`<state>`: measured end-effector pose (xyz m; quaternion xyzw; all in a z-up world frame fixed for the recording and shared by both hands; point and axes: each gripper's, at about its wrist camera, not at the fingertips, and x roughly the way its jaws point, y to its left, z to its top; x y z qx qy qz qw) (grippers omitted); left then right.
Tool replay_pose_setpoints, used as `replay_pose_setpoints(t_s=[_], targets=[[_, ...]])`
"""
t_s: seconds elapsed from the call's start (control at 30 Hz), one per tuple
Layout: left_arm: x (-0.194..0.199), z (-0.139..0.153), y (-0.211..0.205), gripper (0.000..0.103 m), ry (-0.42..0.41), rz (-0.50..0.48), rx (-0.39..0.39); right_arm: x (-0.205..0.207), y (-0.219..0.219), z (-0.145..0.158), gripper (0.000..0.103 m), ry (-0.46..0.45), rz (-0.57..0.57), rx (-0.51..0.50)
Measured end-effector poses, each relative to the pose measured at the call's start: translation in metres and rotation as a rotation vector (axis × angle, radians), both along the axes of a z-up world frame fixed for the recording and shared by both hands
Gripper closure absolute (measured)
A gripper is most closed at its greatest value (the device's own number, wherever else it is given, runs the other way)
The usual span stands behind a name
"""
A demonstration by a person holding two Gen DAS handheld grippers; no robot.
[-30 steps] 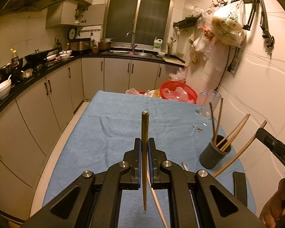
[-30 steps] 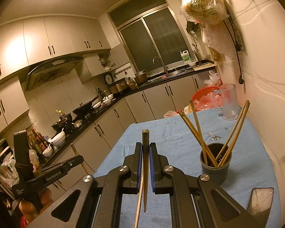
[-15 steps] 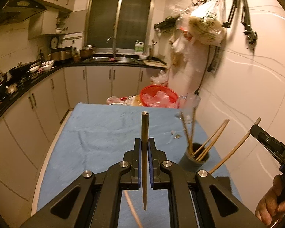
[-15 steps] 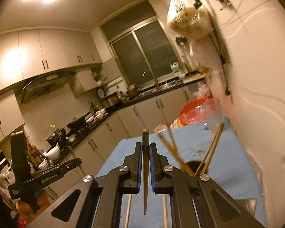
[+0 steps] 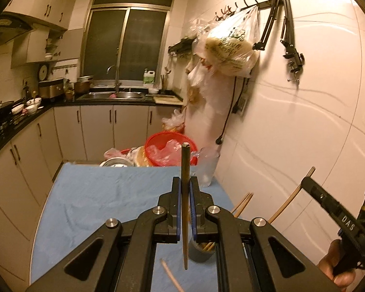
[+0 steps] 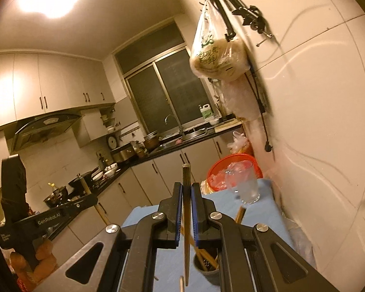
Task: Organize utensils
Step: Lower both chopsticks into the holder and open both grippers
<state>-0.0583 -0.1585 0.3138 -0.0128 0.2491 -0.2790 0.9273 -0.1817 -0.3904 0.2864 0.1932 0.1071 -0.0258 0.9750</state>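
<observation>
My left gripper [image 5: 185, 182] is shut on a wooden chopstick [image 5: 185, 170] that stands upright between its pads. Just below it sits a dark grey holder cup [image 5: 200, 254] with several chopsticks in it, on the blue tablecloth [image 5: 97, 202]. My right gripper [image 6: 187, 187] is likewise shut on a chopstick [image 6: 186, 177], raised above the same cup [image 6: 206, 267]. In the left wrist view the right gripper [image 5: 306, 183] comes in from the right, a chopstick [image 5: 289, 200] slanting down from it. The left gripper [image 6: 92, 199] appears at the left of the right wrist view.
A loose chopstick [image 5: 170, 275] lies on the cloth by the cup. A clear glass [image 6: 247, 185] and a red basket [image 5: 170, 150] stand at the table's far end by the right wall. Counters and cabinets line the left side. A plastic bag [image 5: 228, 48] hangs from wall hooks.
Both grippers have risen and swung right toward the wall with their chopsticks. The cup has slid down and under the fingers in both views, and the view now tilts higher.
</observation>
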Motion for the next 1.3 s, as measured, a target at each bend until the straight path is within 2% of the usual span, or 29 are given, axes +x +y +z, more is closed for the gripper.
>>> replay_pose_setpoints(t_s=[0.13,0.27,0.5,0.93,1.3], targets=[[0.008,0.007,-0.020,0.096,-0.001,-0.028,-0.021,0.008,-0.013,0.005,0.096,-0.007,-0.021,-0.005],[0.019,0.000,-0.040,0.096,0.019,-0.050,-0.032,0.024,-0.025,0.002,0.096,0.008,-0.034,-0.011],[0.047,-0.037,-0.067,0.096,0.080,-0.048,-0.024,0.050,-0.034,-0.020,0.096,0.055,-0.050,-0.028],[0.073,-0.085,-0.069,0.096,0.191,-0.030,0.015,0.078,-0.041,-0.056,0.096,0.147,-0.026,-0.008],[0.077,-0.110,-0.071,0.095,0.238,-0.026,0.049,0.088,-0.041,-0.081,0.094,0.213,-0.020,0.018]])
